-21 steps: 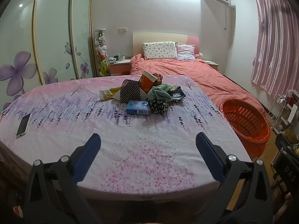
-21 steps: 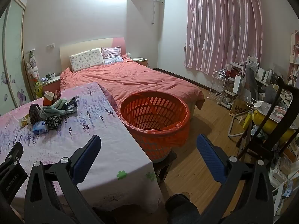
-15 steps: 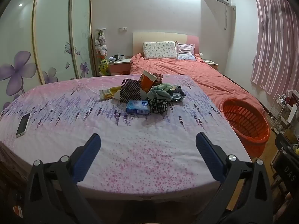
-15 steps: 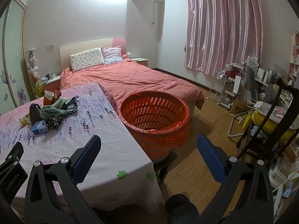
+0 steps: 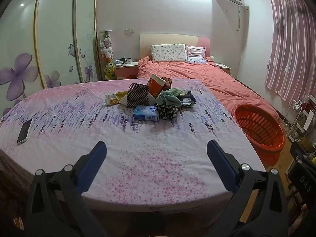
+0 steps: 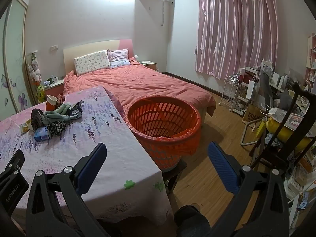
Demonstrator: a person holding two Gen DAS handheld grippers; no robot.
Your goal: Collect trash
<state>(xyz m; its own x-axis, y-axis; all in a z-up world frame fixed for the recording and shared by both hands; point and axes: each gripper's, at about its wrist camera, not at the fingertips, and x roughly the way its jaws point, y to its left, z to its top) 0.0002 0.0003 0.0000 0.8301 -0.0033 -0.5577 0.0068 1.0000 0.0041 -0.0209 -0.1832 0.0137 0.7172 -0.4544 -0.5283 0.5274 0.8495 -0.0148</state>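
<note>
Left wrist view: a table (image 5: pixel 59 118) draped in a lavender-print cloth fills the frame, a red-quilted bed (image 5: pixel 197 75) behind it. An orange slatted basket (image 6: pixel 164 118) lined with an orange bag stands on a stool just beside the table's right edge. Mid-table lies a heap of trash (image 5: pixel 154 100): a checkered pouch (image 5: pixel 138 96), green cloth (image 5: pixel 169 96), orange paper cup (image 5: pixel 156 84) and blue box (image 5: pixel 146 113). The left gripper (image 5: pixel 155 152) and right gripper (image 6: pixel 157 153) both hover wide open, holding nothing.
</note>
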